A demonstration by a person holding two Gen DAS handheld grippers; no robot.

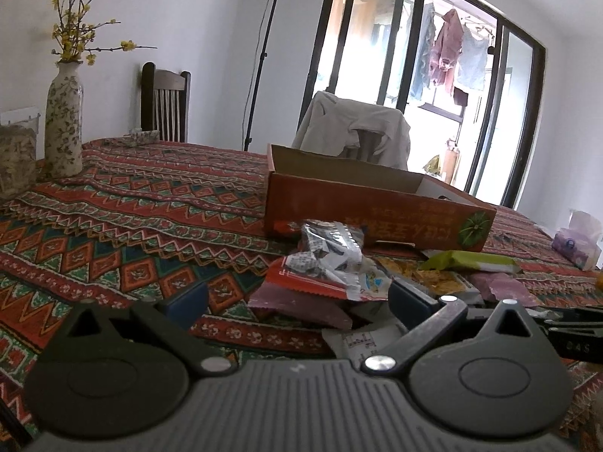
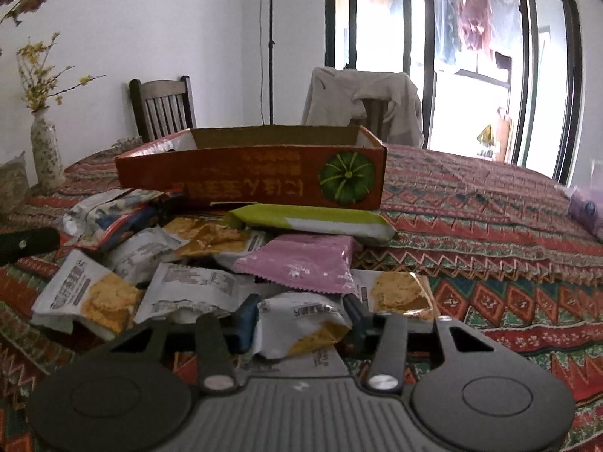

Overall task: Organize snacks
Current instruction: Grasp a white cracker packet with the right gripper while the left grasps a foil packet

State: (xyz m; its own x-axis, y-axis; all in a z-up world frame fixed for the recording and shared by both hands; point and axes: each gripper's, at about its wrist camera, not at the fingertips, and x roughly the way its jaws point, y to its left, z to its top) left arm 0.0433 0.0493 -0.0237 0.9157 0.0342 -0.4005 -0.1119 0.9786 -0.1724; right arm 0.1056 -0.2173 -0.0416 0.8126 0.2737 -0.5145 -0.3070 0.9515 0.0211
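Observation:
A pile of snack packets lies on the patterned tablecloth before an open orange cardboard box [image 1: 377,211], which also shows in the right wrist view [image 2: 256,177]. My left gripper [image 1: 297,305] is open, its blue fingers either side of a red-and-maroon packet [image 1: 301,293] with a silver packet [image 1: 331,248] on top. My right gripper [image 2: 301,320] is closed on a white-and-yellow cracker packet [image 2: 301,329]. A pink packet [image 2: 301,263], a green-and-white packet [image 2: 309,222] and several cracker packets [image 2: 94,293] lie beyond it.
A flowered vase [image 1: 64,124] with yellow blossoms stands at the left of the table. Two chairs [image 1: 166,105] stand behind it, one draped with a jacket [image 1: 354,128]. A purple tissue pack [image 1: 576,245] lies at the right. The other gripper's black arm [image 2: 26,243] shows at the left.

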